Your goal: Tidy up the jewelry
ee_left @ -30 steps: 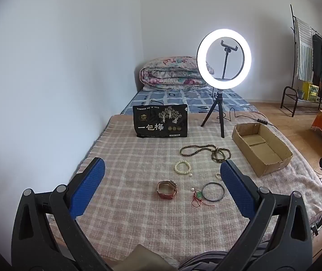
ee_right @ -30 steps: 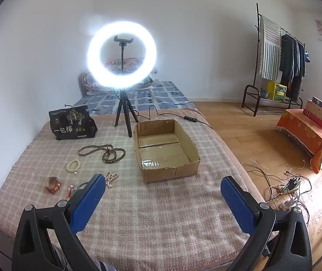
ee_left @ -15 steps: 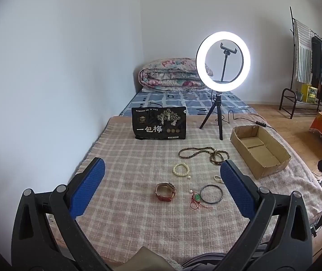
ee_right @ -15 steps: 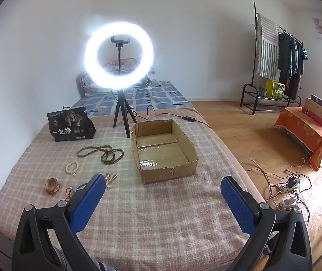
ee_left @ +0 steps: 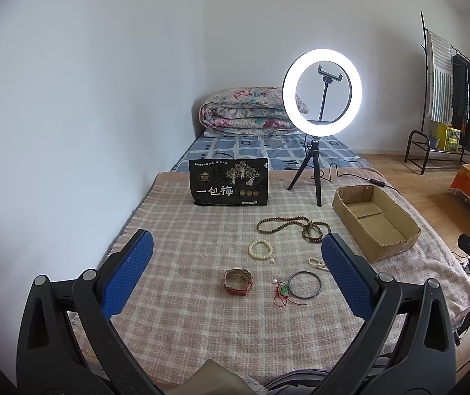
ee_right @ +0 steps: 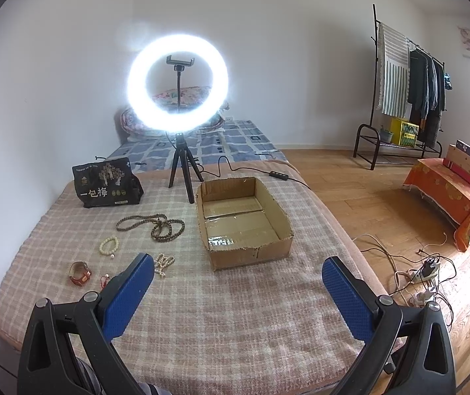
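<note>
Jewelry lies on a checked blanket (ee_left: 175, 230): a long brown bead necklace (ee_left: 287, 225), a cream bead bracelet (ee_left: 260, 249), a red-strapped watch (ee_left: 237, 281), a dark bangle (ee_left: 304, 283), a green pendant on red cord (ee_left: 282, 291) and a small pearl bracelet (ee_left: 315, 262). An empty open cardboard box (ee_left: 374, 222) stands to their right. My left gripper (ee_left: 236, 261) is open and empty, held above the near jewelry. My right gripper (ee_right: 238, 283) is open and empty in front of the box (ee_right: 243, 222). The necklace (ee_right: 155, 225), watch (ee_right: 80, 271) and cream bracelet (ee_right: 109, 245) show at its left.
A lit ring light on a tripod (ee_left: 320, 105) and a black snack bag (ee_left: 229, 181) stand at the blanket's far side. A bed with folded quilt (ee_left: 248, 112) lies behind. A clothes rack (ee_right: 406, 92), an orange-draped table (ee_right: 452, 194) and floor cables (ee_right: 422, 266) are right.
Both grippers have drifted slightly, so the scene sits a little lower and more leftward in each view. Both stay open and empty. No jewelry has moved.
</note>
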Motion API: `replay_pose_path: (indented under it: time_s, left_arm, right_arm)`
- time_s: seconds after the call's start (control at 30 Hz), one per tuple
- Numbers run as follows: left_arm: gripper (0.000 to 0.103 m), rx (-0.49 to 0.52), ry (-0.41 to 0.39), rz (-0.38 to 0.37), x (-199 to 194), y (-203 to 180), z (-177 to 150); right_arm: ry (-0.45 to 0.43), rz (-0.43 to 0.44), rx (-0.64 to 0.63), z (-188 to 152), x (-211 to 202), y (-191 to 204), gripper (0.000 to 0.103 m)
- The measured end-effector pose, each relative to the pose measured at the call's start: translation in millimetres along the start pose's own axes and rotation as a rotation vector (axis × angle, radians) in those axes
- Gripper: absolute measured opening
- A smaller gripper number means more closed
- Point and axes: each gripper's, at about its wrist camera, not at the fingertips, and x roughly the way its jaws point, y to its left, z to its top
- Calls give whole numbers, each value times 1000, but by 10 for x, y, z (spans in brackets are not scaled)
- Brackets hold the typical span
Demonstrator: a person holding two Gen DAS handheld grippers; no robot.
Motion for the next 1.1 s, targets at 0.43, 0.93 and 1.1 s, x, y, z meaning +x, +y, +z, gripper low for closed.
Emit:
replay_pose_path:
  time_s: [0.43, 0.93, 1.1]
  left_arm:
    - [103, 0, -1, 1, -47, 8, -42]
    - [103, -2, -1, -3, -53, 14, -48]
    - [103, 1, -3, -3, -53, 9, -55]
  right_arm:
    - [3, 7, 0, -10, 12, 7, 103]
    - [4, 7, -2, -18, 18, 31, 103]
    - [4, 8, -4, -17, 27, 38, 103]
